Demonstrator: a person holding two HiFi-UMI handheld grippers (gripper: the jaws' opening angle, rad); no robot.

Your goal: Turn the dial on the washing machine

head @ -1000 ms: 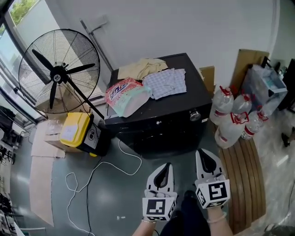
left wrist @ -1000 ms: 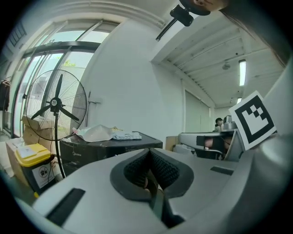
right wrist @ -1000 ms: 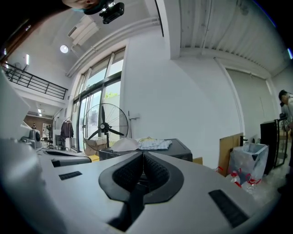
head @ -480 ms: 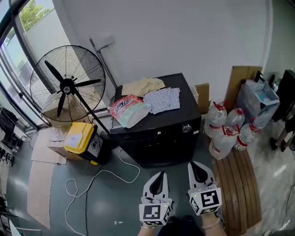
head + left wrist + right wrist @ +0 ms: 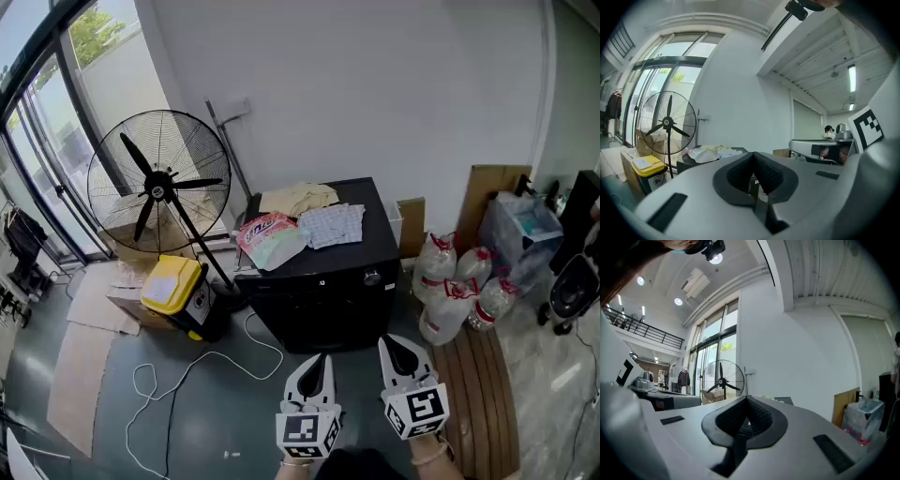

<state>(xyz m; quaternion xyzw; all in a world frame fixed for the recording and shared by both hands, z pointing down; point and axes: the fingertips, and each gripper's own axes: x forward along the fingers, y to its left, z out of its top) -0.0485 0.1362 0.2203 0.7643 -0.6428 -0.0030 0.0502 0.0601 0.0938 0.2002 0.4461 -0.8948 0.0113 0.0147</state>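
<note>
The black washing machine (image 5: 314,305) stands against the white wall, seen from above in the head view. Its silver dial (image 5: 372,277) sits at the right of the front panel. Both grippers are held low, well short of the machine. My left gripper (image 5: 318,362) is shut with nothing in it, and my right gripper (image 5: 393,343) is shut and empty as well. In the left gripper view the jaws (image 5: 752,157) meet in a closed seam, with the machine's top (image 5: 712,153) far off. In the right gripper view the gripper (image 5: 746,400) is shut too.
Folded clothes (image 5: 330,223) and a pink bag (image 5: 265,234) lie on the machine. A large floor fan (image 5: 164,183) and a yellow box (image 5: 172,286) stand to its left, with a white cable (image 5: 192,361) on the floor. Water bottles (image 5: 452,291) and a wooden slat board (image 5: 487,394) are at right.
The head view has lifted and pulled back, so the machine now looks smaller and farther off. Both grippers stay shut and low in view.
</note>
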